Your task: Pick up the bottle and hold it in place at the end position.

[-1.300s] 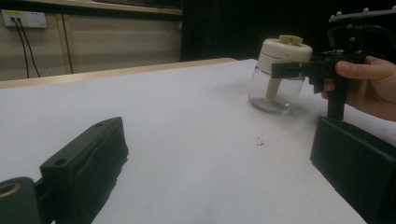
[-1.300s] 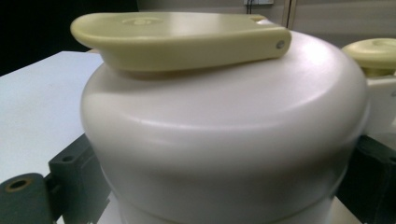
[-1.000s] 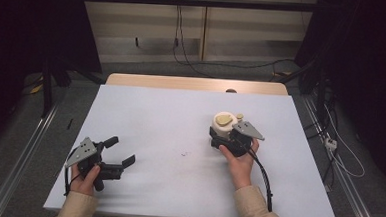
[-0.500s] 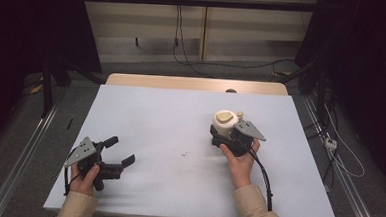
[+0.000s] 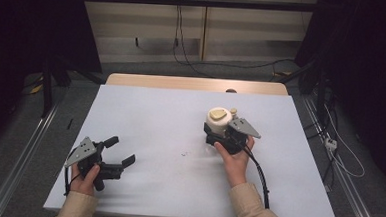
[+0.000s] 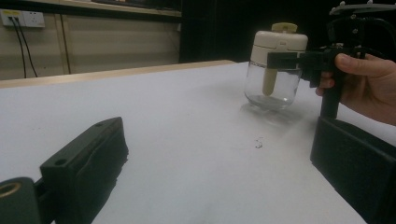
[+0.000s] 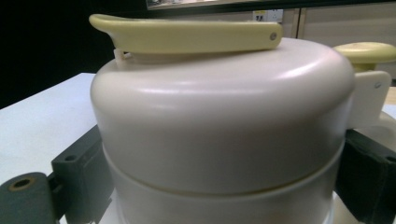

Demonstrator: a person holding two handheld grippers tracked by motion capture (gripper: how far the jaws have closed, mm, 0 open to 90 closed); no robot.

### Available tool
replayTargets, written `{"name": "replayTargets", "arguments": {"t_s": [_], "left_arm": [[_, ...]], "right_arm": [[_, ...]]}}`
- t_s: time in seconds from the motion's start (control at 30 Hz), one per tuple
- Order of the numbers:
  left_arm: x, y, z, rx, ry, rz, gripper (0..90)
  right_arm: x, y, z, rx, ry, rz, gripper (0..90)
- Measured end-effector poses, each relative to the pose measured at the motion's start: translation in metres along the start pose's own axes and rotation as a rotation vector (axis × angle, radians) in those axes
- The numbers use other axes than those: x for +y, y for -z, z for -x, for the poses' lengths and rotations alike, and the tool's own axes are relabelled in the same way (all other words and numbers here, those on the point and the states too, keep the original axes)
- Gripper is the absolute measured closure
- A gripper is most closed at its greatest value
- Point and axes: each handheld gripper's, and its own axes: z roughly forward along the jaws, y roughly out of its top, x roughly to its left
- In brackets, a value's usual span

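White table (image 5: 170, 122); a glass jar (image 5: 219, 124) stands on it, right of centre.

The white table (image 5: 155, 116) is bare across its whole middle and far left part, so a gripper can pass there freely. The only standing obstacle is the glass jar (image 6: 272, 84) with a cream lid (image 5: 218, 116), on the right half of the table. The right gripper (image 5: 218, 135) closes its jaws on both sides of the lid, so this side of the jar is blocked. The left gripper (image 5: 119, 151) rests near the front left corner with jaws apart and nothing between them. Open table lies between it and the jar.
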Motion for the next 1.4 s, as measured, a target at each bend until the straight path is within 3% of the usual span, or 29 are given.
{"name": "replayTargets", "arguments": {"t_s": [0.87,1.4], "left_arm": [[0.0,0.0,0.0,-0.002,0.002,0.004,3.4],[0.0,-0.001,-0.001,-0.008,-0.001,-0.004,3.4]], "right_arm": [[0.006,-0.025,-0.028,0.044,0.022,-0.009,6.7],[0.004,-0.031,-0.028,0.04,0.016,-0.015,6.8]]}}
